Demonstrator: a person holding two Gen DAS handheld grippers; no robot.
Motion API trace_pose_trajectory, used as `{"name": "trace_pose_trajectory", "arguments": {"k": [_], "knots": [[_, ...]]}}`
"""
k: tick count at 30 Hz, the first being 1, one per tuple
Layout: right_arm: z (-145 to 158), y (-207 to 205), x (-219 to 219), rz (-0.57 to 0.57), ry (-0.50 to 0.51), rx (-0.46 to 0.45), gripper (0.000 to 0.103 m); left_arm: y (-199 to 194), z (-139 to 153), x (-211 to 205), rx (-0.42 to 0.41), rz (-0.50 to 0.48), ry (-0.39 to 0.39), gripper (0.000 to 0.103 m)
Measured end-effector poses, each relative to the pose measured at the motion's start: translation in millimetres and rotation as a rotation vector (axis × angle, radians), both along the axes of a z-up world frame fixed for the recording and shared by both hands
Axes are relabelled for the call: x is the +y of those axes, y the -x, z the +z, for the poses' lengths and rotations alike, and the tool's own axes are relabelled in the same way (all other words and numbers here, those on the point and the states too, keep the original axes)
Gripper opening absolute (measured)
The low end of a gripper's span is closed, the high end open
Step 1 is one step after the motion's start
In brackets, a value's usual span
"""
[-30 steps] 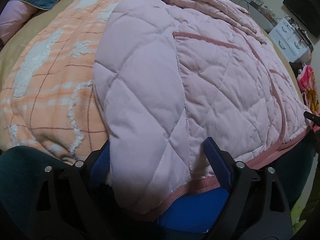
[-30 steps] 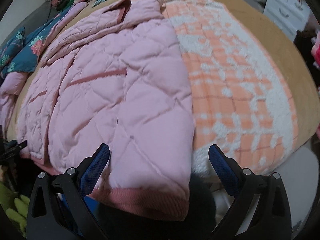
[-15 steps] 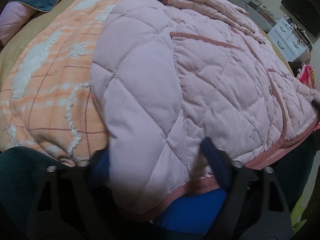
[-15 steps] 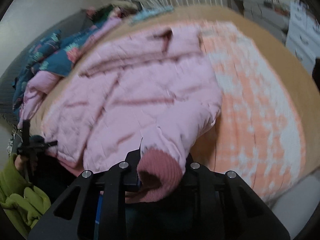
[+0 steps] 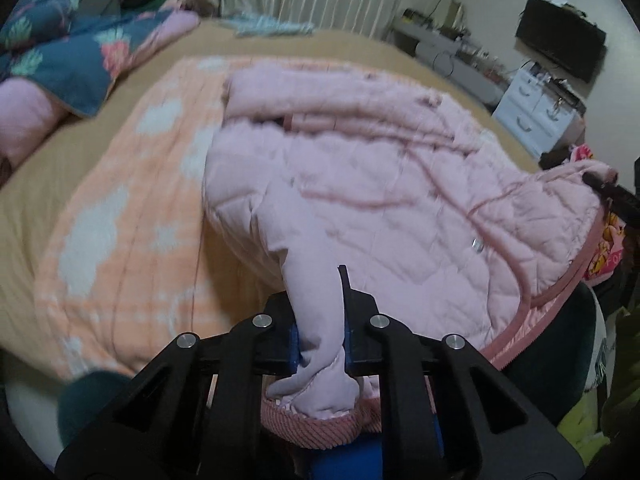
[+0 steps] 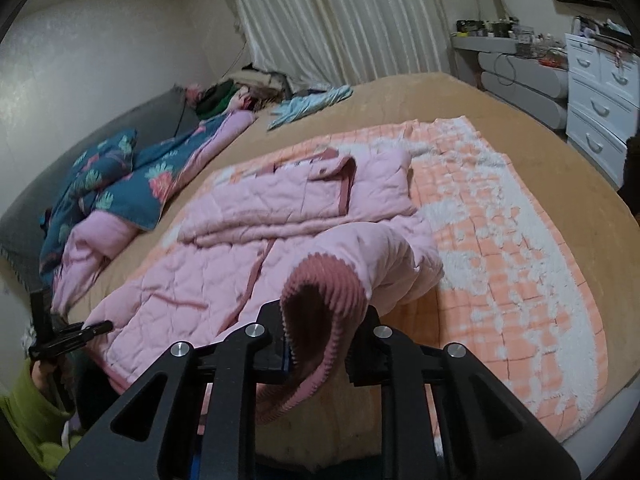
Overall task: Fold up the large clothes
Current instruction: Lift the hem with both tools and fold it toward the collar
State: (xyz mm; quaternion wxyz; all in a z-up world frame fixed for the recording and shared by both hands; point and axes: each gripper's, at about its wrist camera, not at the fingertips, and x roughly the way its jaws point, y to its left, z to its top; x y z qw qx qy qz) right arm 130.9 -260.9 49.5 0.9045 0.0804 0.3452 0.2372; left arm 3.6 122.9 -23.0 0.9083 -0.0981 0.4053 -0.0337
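At the bottom centre of the left wrist view:
My left gripper [image 5: 320, 320]: clamped on a quilted corner of the pink jacket [image 5: 380, 200], just above its ribbed hem [image 5: 312, 426].
Jacket's place: spread across the middle and right of the frame, on the orange blanket [image 5: 132, 216] over the bed [image 5: 36, 184].
Handling: I judge it soft, puffy and light; it sags from the pinch.

At the bottom centre of the right wrist view:
My right gripper [image 6: 320, 344]: closed on the ribbed cuff [image 6: 320, 304], the sleeve arching up from the jaws.
Jacket's place: centre and left of the frame.
Best hold: I judge the ribbed trim firmer than the slick quilting, so less likely to slip.
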Motion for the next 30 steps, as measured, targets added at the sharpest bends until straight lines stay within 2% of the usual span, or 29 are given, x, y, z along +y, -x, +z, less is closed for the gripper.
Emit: {"name": "trace_pose_trajectory", "arguments": {"k": [10,22,30], "knots": [[15.3,-14.3,-0.1,-0.045,-0.042,-0.049,0.016,-26.9,38.3,2.5,-0.116,0.010,0.006,0.007],[32.3,-34.4,-2.0,-0.088,-0.098,-0.065,0.015,-56.3,61.8,13.8,-0.177,0.041,0.045,0.007],[41.8,-47.6,-5.4,-0.101,-0.150,-0.058,0.015,-70.2,75.5,16.6,-0.200,0.048,0.045,0.007]]}}
